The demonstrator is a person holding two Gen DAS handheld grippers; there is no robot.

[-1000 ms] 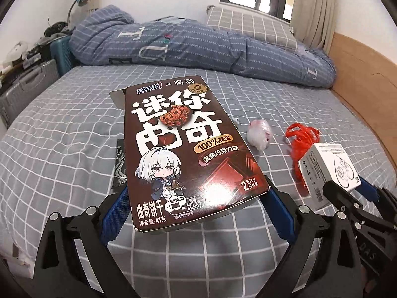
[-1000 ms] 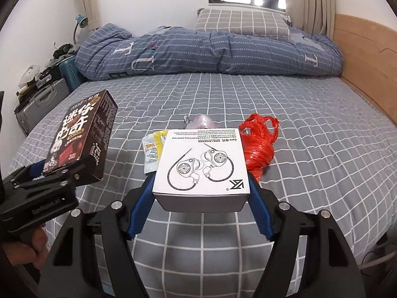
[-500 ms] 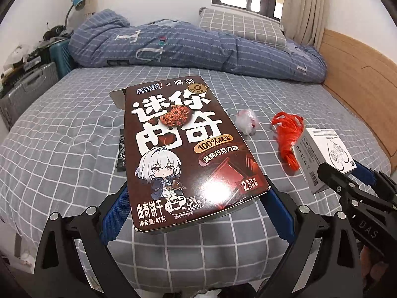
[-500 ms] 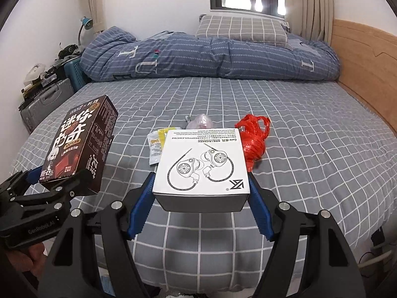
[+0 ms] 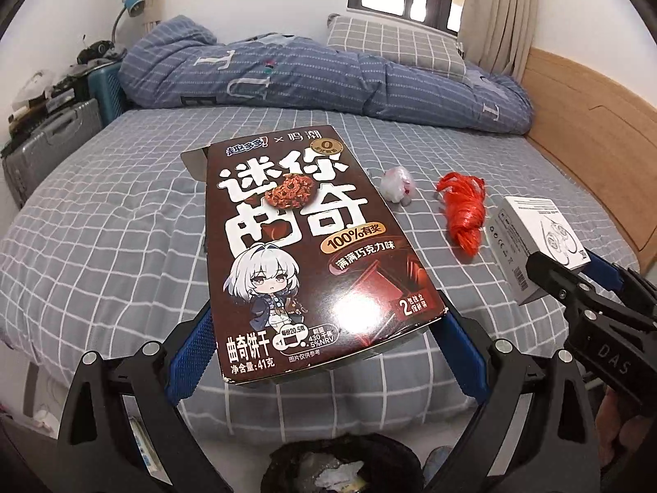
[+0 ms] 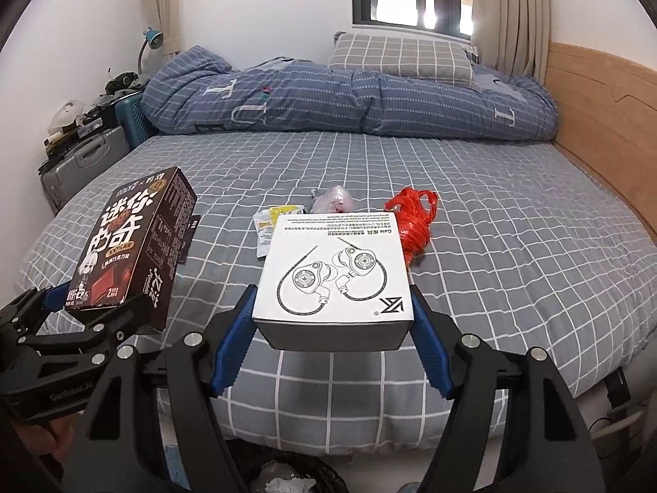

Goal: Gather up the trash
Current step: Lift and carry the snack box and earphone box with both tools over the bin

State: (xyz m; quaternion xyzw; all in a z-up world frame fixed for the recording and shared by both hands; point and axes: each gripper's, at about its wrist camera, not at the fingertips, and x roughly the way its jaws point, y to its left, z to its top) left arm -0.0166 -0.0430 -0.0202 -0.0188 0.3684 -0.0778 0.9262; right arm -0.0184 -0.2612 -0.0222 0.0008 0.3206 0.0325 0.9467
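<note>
- We're holding a brown chocolate cookie box point(image 5: 304, 246) in the left gripper point(image 5: 324, 353), with the blue pads pinching both long sides near its bottom edge, so the box is sticking out above the bed point(image 5: 102, 246).
- The right gripper point(image 6: 332, 328) is clamping a white earphone box point(image 6: 334, 267) the same way, with a blue pad pressed on each side and the earphone drawing facing up.
- Both boxes are hanging in the air near the foot edge of the grey checked bed, and the bin point(image 5: 345, 468) with a black liner is sitting right below us, already showing some crumpled stuff inside.
- On the sheet we're seeing a red plastic bag point(image 6: 412, 222) bunched up, a small crumpled clear wrapper point(image 6: 334, 201) just beside it, and a yellow-and-white sachet point(image 6: 271, 222) peeking out behind the earphone box.
- A dark flat packet point(image 6: 187, 238) is lying on the sheet next to the cookie box, mostly hidden.
- Further back, a blue striped duvet point(image 6: 349, 98) is lying rolled across the bed, with a checked pillow point(image 6: 402, 57) behind it.
</note>
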